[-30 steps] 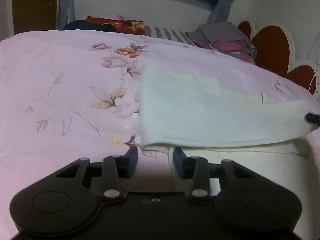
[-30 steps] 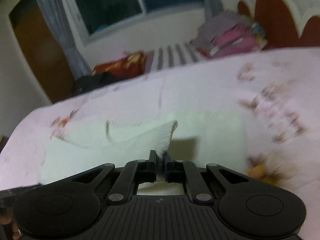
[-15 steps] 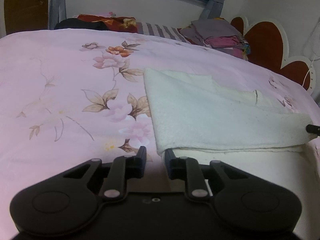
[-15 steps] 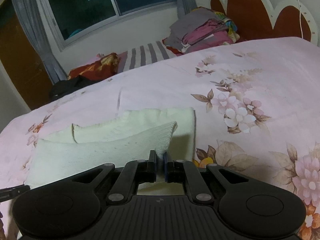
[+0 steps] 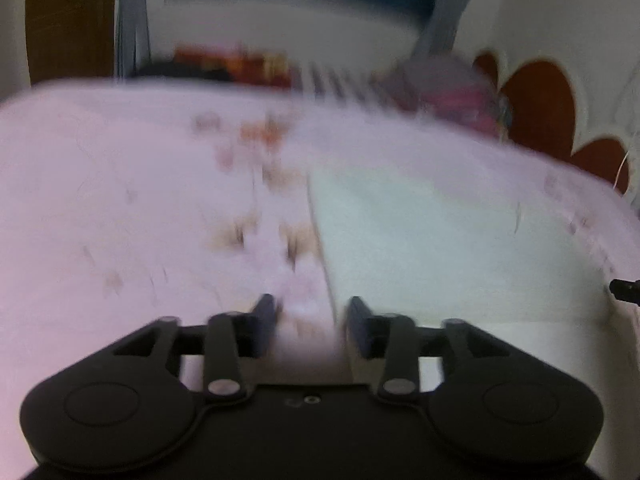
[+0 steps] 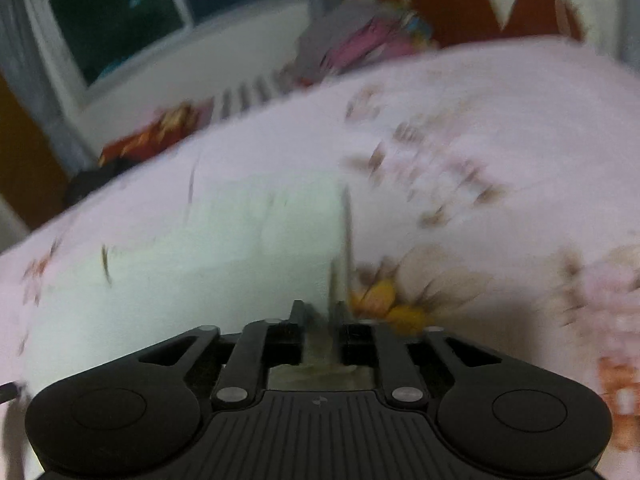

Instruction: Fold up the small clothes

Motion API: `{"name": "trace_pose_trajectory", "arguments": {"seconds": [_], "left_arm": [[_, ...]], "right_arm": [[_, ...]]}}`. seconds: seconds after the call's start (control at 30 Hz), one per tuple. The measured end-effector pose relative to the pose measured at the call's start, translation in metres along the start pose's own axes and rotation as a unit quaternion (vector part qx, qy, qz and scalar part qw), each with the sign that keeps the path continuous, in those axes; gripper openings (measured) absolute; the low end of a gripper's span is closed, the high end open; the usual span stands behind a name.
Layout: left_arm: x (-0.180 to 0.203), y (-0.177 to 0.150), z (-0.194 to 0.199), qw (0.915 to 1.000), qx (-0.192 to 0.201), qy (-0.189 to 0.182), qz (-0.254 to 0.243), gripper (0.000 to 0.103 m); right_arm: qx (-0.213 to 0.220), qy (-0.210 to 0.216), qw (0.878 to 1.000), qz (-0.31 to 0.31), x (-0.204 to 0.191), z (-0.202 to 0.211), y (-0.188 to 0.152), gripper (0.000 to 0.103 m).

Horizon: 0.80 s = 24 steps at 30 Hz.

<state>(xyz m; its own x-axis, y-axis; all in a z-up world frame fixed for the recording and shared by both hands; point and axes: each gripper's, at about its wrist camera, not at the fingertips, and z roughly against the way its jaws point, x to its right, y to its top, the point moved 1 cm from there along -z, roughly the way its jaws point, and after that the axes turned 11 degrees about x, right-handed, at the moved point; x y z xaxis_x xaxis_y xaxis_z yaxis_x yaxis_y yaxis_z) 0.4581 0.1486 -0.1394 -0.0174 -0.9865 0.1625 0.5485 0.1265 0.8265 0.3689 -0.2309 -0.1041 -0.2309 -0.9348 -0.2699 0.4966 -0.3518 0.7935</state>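
Note:
A white towel-like cloth [image 5: 440, 248] lies flat on the pink floral bedsheet [image 5: 120, 200]. Both views are motion-blurred. My left gripper [image 5: 312, 312] is open and empty, its jaws straddling the cloth's near left edge. In the right wrist view the cloth [image 6: 220, 248] spreads to the left. My right gripper [image 6: 319, 312] has its jaws slightly apart over the cloth's near right corner. No cloth is raised in them. The tip of the right gripper shows at the right edge of the left wrist view [image 5: 626, 290].
A pile of folded clothes [image 6: 360, 44] and a striped pillow [image 6: 248, 96] sit at the far side of the bed. A red scalloped headboard [image 5: 560, 112] stands at the right. A window [image 6: 120, 20] with grey curtains is behind.
My right gripper has let go of the cloth corner it held up, and the folded layer now lies flat. My left gripper's jaws have widened. Both cameras are moving.

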Motion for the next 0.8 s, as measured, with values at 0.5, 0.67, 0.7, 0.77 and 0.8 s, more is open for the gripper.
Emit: {"name": "trace_pose_trajectory", "arguments": {"seconds": [0.5, 0.67, 0.7, 0.77, 0.8], "left_arm": [[0.063, -0.001, -0.05, 0.9964, -0.033, -0.078, -0.002, 0.061], [0.076, 0.033, -0.103, 0.9959, -0.016, -0.078, -0.043, 0.068], [0.072, 0.037, -0.115, 0.997, -0.015, -0.064, -0.041, 0.066], [0.052, 0.043, -0.141, 0.9988, -0.025, -0.037, -0.022, 0.065], [0.042, 0.045, -0.15, 0.9987, -0.038, -0.034, -0.006, 0.063]], "right_arm": [[-0.05, 0.074, 0.992, 0.093, -0.058, -0.009, -0.021, 0.021], [-0.031, 0.069, 0.994, 0.082, -0.072, -0.046, 0.003, 0.021], [-0.029, 0.061, 0.994, 0.08, -0.069, -0.056, 0.008, 0.021], [-0.021, 0.023, 0.997, 0.077, -0.052, -0.071, 0.018, 0.021], [-0.021, -0.009, 0.997, 0.071, -0.037, -0.079, 0.024, 0.021]]}}
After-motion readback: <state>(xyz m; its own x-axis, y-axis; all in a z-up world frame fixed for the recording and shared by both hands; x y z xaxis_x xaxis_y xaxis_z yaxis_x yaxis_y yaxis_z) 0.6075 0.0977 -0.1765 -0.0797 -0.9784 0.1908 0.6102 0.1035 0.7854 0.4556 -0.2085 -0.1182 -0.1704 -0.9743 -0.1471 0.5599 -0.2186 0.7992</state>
